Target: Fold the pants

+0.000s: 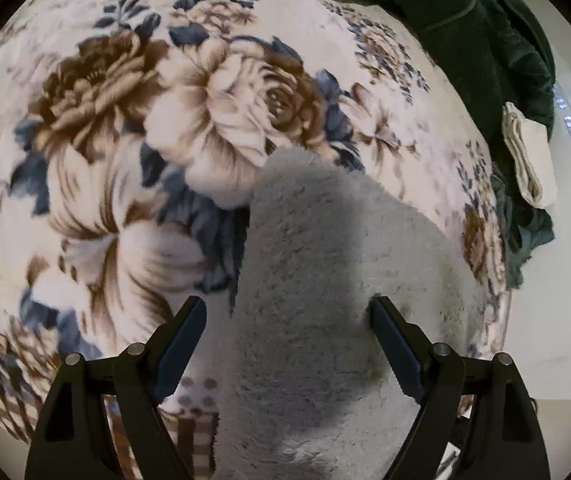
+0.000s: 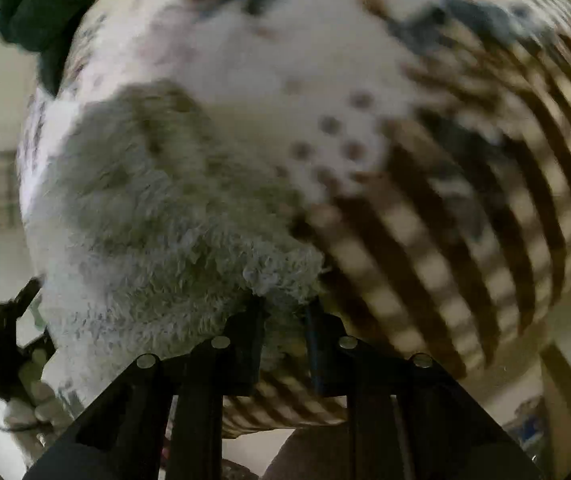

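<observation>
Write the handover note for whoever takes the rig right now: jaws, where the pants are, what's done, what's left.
Left gripper: jaws open wide, poised over the grey fleece pants, holding nothing.
Right gripper: jaws shut on the pants' fluffy edge.
The pants lie on the floral blanket; a dark green garment and a folded cream cloth lie at the blanket's far edge.
Done: one edge gripped. The wrist views are too close to count folds.
Left: probably grab with the left, fold over, flatten.

Left claw (image 1: 287, 312) — black angular arms, dark-blue toothed pads (image 1: 395, 344), silver pivot pins.
</observation>
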